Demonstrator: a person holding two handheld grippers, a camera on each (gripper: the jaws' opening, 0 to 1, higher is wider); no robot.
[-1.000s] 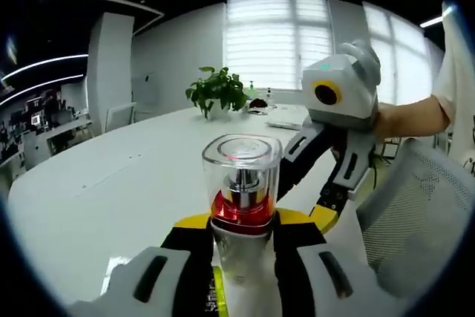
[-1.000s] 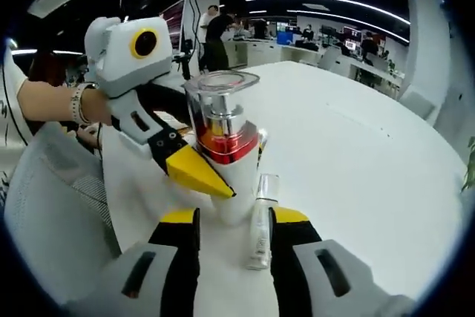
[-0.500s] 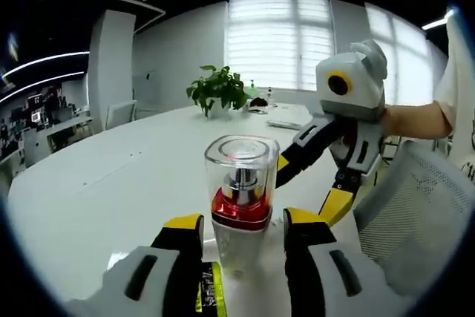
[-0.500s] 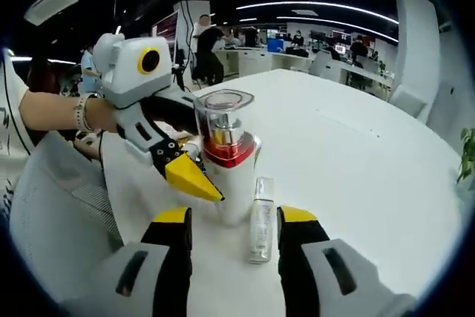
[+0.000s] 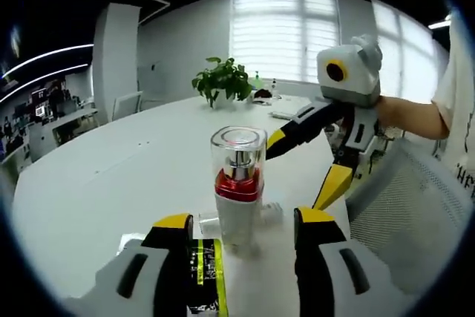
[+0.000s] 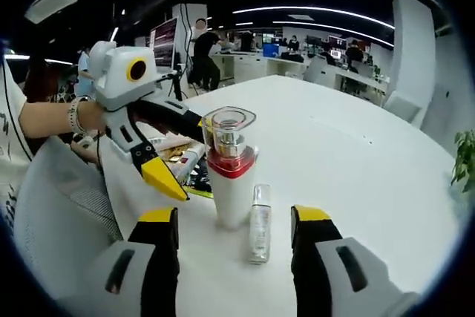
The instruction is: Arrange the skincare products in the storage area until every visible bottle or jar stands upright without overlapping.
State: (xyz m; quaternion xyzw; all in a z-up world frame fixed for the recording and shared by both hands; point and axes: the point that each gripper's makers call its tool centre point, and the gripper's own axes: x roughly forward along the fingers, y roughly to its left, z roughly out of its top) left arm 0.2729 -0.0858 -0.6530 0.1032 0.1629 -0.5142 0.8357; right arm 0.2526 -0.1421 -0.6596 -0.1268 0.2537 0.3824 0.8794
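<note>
Basically a big white glossy surface (image 5: 111, 176) in an open office: blinds on a bright window at 12 o'clock, a potted plant (image 5: 223, 83) on the surface's far end, ceiling strip lights, a mesh chair (image 5: 412, 213) at 3 o'clock. Left tool (image 5: 241, 224) released, jaws spread wide, nothing between the pads; black jaws with yellow tips, white housing. Pump bottle (image 5: 239, 183) stands upright on the surface just ahead of the jaws: white body, red collar, clear square-ish cap over a chrome pump. A black-and-yellow flat packet (image 5: 202, 276) lies by the left jaw at 7 o'clock.

Right gripper view looks the other way: desks, monitors, people standing at 11 o'clock. Right tool (image 6: 241, 224) also released, jaws wide apart. Same pump bottle (image 6: 230, 172) upright at centre, and a small clear tube (image 6: 259, 224) lying flat beside it, between the jaws, apart from both pads. Other tool comes in from 9 o'clock, held by a hand with a wristband (image 6: 74, 118), its jaws apart near the bottle, touching nothing I can tell.
</note>
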